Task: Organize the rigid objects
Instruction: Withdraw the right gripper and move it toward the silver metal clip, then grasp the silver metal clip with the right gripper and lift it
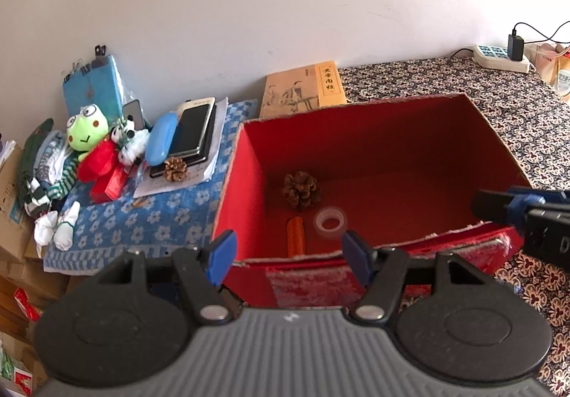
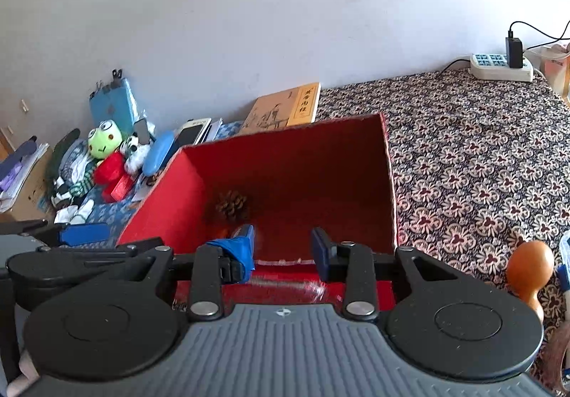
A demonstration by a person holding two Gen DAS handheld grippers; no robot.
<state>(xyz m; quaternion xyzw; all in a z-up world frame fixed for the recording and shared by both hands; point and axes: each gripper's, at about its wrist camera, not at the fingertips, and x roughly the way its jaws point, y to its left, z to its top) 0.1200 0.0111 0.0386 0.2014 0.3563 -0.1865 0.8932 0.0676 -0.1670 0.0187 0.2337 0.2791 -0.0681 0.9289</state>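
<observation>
Both of our claws sit empty at the near rim of the red box [image 1: 245, 161]. Our left gripper [image 1: 290, 254] stands fairly wide with nothing between its blue pads; our right gripper [image 2: 283, 247] is open too, narrower, and also bare.

We judge the sorting partly done. Three things already lie on the box floor, toward its near left corner: a pine cone [image 1: 300, 189], a clear tape ring [image 1: 330, 220] just beside it, and an orange stick [image 1: 296, 235] against the near wall. The stick's long axis runs from the near wall toward the far one, roughly parallel to the left wall.

Left to do — a second pine cone [image 1: 175, 169] rests on the papers on the blue floral cloth [image 1: 142, 218] to the left of the box, beside a blue case [image 1: 161, 138] and a stack of phones [image 1: 192, 131]. A brown gourd [image 2: 529, 270] stands upright on the patterned cloth, off the box's near right corner. The plush frog [image 1: 87, 131] is soft, so we would leave it.
</observation>
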